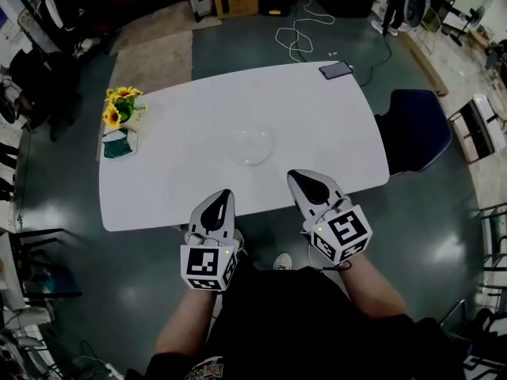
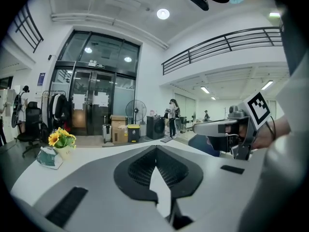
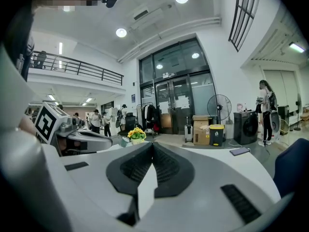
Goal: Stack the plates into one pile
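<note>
Clear glass plates (image 1: 251, 145) lie in one spot at the middle of the white table (image 1: 182, 188); how many there are I cannot tell. My left gripper (image 1: 223, 194) hovers at the table's near edge, jaws shut with nothing between them. My right gripper (image 1: 295, 174) is beside it to the right, also shut and empty, its tip just over the edge. Both are short of the plates. In the left gripper view the shut left gripper (image 2: 155, 149) hides the plates, and the right gripper (image 2: 212, 128) shows alongside. The right gripper view shows the shut right gripper (image 3: 152, 146).
A pot of sunflowers (image 1: 123, 109) and a green packet (image 1: 119, 143) sit at the table's left end. A phone (image 1: 336, 70) lies at the far right corner. A blue chair (image 1: 413, 129) stands to the table's right. A cable (image 1: 297, 38) runs across the floor behind.
</note>
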{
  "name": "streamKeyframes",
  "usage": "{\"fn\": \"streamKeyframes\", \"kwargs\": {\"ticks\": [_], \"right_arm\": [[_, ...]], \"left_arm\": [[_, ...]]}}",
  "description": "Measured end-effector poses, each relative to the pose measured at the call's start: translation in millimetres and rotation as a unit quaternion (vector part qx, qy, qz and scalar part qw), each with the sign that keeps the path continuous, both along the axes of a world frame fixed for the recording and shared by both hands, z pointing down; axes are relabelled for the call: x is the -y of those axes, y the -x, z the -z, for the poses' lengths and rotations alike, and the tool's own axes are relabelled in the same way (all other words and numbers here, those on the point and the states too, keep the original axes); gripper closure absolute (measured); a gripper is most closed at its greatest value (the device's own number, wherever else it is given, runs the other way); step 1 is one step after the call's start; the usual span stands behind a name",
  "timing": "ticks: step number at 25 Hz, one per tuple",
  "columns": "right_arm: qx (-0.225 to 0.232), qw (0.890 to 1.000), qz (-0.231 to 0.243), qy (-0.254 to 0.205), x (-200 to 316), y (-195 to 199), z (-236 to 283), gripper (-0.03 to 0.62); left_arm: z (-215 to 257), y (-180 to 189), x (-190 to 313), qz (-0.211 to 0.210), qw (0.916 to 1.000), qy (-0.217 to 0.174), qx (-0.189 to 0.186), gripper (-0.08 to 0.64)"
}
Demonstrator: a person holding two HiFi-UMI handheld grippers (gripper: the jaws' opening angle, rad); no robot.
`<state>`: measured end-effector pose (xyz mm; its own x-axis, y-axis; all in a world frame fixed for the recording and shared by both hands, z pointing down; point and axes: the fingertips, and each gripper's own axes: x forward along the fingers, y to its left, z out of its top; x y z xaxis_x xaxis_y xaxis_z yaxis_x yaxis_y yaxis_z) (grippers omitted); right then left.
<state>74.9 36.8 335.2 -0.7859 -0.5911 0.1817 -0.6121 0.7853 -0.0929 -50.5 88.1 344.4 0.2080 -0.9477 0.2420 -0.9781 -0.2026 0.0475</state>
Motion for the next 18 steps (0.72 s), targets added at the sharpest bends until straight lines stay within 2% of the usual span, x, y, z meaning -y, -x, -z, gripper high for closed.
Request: {"fn": "streamKeyframes", "kwargs": {"ticks": [10, 18], "right_arm": [[0.002, 1.000, 0.027, 0.001, -11.5, -12.1, -1.9, 0.575], [0.005, 0.999, 0.034, 0.000, -14.5, -11.6, -0.4, 0.575]], "left_arm": [[0.1, -19.9, -17.8, 0.019, 0.9998, -0.002, 0.004, 0.541], [4.1, -21.1, -20.7, 0.022, 0.9997, -0.005, 0.011, 0.540]]}}
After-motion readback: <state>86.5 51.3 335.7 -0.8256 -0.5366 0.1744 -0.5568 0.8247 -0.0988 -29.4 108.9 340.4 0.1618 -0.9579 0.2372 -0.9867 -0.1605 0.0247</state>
